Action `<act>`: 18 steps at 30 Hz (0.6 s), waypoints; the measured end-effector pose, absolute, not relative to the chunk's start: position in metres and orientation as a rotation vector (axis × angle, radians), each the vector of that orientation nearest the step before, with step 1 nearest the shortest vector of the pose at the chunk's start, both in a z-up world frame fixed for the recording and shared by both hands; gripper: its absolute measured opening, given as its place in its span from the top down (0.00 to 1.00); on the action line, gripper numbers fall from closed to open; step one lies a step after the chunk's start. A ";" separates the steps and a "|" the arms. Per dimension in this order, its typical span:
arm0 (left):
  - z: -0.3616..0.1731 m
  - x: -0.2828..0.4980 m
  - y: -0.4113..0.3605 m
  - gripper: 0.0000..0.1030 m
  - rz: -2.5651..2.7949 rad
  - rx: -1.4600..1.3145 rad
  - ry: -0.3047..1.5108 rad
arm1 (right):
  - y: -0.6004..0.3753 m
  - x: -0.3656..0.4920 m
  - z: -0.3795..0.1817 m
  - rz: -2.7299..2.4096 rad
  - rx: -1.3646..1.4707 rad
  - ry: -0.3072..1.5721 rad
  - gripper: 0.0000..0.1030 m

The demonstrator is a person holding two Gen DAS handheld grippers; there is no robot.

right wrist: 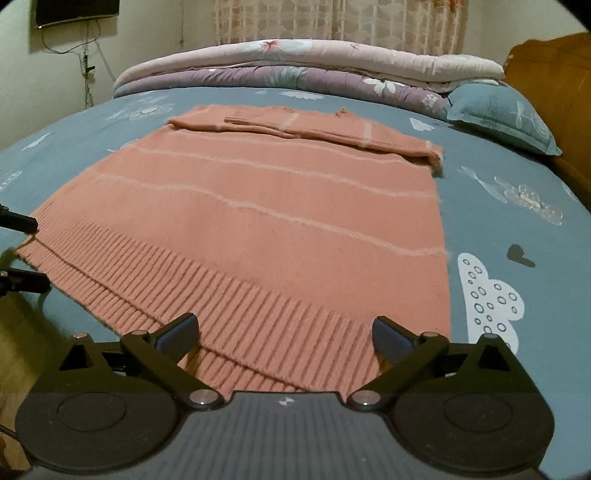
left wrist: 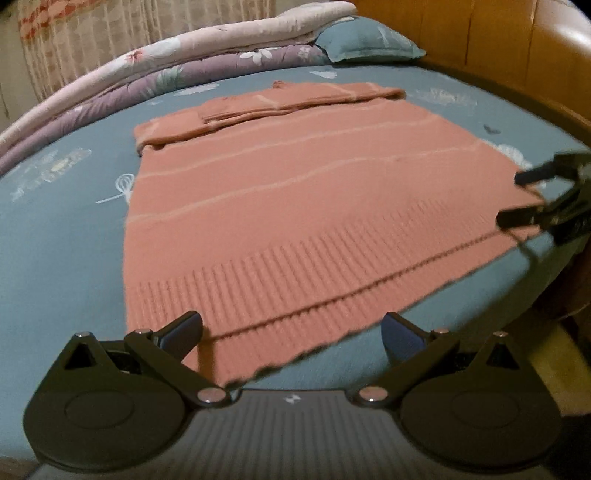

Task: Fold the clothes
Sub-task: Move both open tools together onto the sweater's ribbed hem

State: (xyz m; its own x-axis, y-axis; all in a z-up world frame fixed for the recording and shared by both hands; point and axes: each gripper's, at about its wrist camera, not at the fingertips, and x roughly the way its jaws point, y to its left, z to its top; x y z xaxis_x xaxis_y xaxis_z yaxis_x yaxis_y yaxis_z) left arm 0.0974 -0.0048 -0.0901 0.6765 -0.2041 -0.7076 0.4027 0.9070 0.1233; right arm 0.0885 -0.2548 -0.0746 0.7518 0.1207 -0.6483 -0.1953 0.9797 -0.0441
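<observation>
The left gripper shows in its own wrist view with black hinged arms and blue-faced pads spread wide. The ribbed hem of a salmon-pink knitted sweater lies between the fingers, and neither pad presses on it. The sweater lies flat on a bed covered in a teal sheet printed with white shapes, its hem toward the near edge. Thin pale stripes cross its body, and its sleeves are folded across the top into a narrow band. At the right edge of this view the right gripper sits at the sweater's other hem corner, fingers apart. Along the far edge lie a folded quilt, pink over purple with flowers, and a teal pillow against a wooden headboard.

In the right wrist view the right gripper also stands wide open, the hem's vertical ribs lying between its pads without being pinched. The left gripper shows at the left edge, by the opposite hem corner. Two layers of knit show at the hem. A lace curtain hangs behind the quilt.
</observation>
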 end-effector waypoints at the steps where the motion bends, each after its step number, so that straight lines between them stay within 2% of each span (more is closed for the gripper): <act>1: -0.089 0.095 -0.005 0.01 -0.341 0.296 0.749 | -0.252 0.087 -0.073 0.178 -0.125 0.691 0.01; 6: -0.079 0.085 -0.005 0.01 -0.318 0.361 0.713 | -0.227 0.081 -0.064 0.266 -0.198 0.611 0.03; 10: -0.075 0.075 -0.002 0.01 -0.306 0.349 0.699 | -0.192 0.076 -0.060 0.409 -0.322 0.557 0.35; 12: -0.074 0.070 -0.001 0.01 -0.308 0.346 0.692 | -0.173 0.072 -0.062 0.481 -0.419 0.541 0.45; 14: -0.074 0.066 -0.001 0.01 -0.324 0.349 0.679 | -0.156 0.068 -0.067 0.532 -0.526 0.531 0.47; 16: -0.073 0.065 -0.004 0.01 -0.329 0.361 0.665 | -0.144 0.067 -0.073 0.548 -0.612 0.526 0.56; 18: -0.073 0.066 -0.007 0.01 -0.333 0.372 0.656 | -0.136 0.068 -0.074 0.558 -0.660 0.516 0.57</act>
State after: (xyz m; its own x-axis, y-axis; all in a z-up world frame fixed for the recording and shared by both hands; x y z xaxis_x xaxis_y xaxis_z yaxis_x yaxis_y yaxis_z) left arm 0.0658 -0.0069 -0.0732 0.7443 -0.1811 -0.6428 0.4118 0.8822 0.2283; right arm 0.0684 -0.1360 -0.0742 0.7347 0.3124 -0.6022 -0.6251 0.6566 -0.4220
